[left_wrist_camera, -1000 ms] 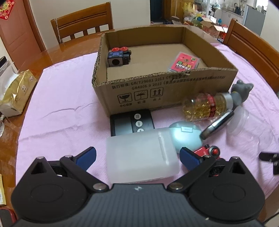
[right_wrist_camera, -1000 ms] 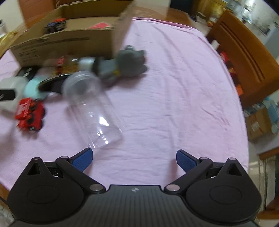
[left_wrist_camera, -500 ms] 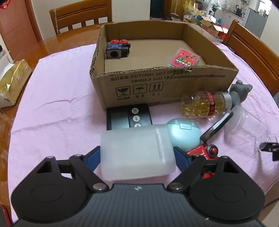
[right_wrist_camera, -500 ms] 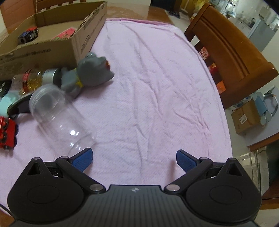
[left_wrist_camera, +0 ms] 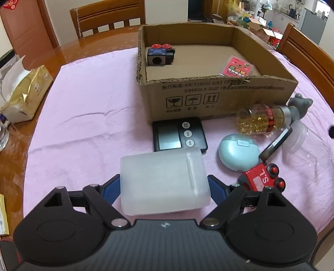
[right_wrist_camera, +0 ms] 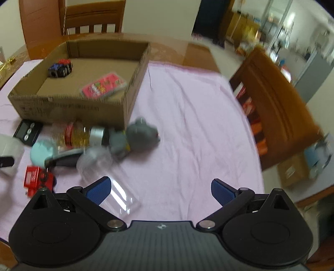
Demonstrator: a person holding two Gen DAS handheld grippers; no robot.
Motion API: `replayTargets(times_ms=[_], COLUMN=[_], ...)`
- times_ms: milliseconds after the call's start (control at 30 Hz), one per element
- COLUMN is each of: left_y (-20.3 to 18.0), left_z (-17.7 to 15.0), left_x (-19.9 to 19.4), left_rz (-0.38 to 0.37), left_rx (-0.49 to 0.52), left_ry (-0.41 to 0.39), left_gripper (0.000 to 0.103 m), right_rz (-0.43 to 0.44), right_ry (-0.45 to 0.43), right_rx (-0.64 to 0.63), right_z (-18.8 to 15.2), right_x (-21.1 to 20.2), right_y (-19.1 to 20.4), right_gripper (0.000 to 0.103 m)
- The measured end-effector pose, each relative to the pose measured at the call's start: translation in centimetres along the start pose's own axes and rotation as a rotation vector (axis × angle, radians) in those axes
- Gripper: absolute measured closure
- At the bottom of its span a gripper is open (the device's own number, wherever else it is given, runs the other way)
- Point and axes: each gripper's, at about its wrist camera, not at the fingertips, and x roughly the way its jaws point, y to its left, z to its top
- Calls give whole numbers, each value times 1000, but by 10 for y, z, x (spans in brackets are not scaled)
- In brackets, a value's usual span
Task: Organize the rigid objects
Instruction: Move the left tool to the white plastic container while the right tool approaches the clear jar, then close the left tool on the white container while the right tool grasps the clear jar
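Note:
My left gripper (left_wrist_camera: 165,185) is shut on a frosted white plastic box (left_wrist_camera: 165,181), held just above the pink cloth. Ahead stands an open cardboard box (left_wrist_camera: 219,93) holding a blue toy block (left_wrist_camera: 159,55) and a pink card pack (left_wrist_camera: 237,68). Before it lie a black scale (left_wrist_camera: 179,136), a teal case (left_wrist_camera: 239,152), a red toy train (left_wrist_camera: 262,177), a capsule bottle (left_wrist_camera: 262,121) and a key fob (left_wrist_camera: 275,143). My right gripper (right_wrist_camera: 159,190) is open and empty, its left finger beside a clear jar (right_wrist_camera: 104,177) lying on its side. A grey plush (right_wrist_camera: 137,139) lies beyond.
A pink cloth (left_wrist_camera: 87,108) covers the round wooden table. A gold packet (left_wrist_camera: 27,95) sits at the left edge. Wooden chairs stand at the far side (left_wrist_camera: 108,16) and the right (right_wrist_camera: 277,112). Boxes sit on the floor beyond the right chair.
My left gripper closed on the frosted white box and lifted it slightly. My right gripper swung left, bringing the cardboard box and the clear jar into its view.

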Motion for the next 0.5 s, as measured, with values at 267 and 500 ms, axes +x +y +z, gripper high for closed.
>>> replayTargets(times_ms=[267,500], left_y=[0,2], left_z=[-1,-2], left_x=[0,-1], left_rz=[2,-6], left_rx=[9,16], left_ry=[1,7], left_gripper=[18,18], right_rz=[58,10], right_ry=[50,99], right_rx=[63,69], right_z=[31,7], right_x=[40,42], right_y=[40,40], right_gripper=[0,0])
